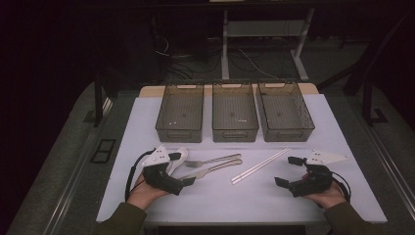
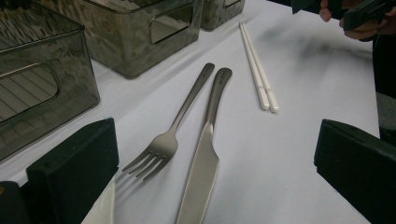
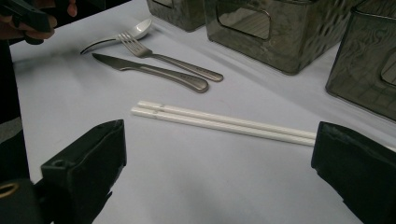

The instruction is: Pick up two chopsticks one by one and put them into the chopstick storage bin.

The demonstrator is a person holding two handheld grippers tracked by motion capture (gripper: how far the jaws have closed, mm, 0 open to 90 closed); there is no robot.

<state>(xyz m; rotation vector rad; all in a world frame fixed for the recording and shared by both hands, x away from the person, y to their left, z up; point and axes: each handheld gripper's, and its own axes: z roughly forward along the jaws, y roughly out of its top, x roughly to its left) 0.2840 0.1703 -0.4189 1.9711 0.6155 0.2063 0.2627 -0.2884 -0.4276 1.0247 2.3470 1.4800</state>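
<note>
Chopsticks [image 1: 260, 165] lie diagonally, perhaps tips toward right bin [image 1: 285, 111].

Dim room, grey floor [image 1: 58, 161], white desk legs [image 1: 225, 49] and loose cables [image 1: 176, 61] behind.

Desk [image 1: 313, 205], white top. Far side: three smoky bins [image 1: 234, 117] in row. Near side: white spoon [image 1: 179, 157], fork [image 1: 211, 160], knife [image 1: 213, 169] together at left; white chopsticks [image 1: 259, 166] just right, paired.
</note>
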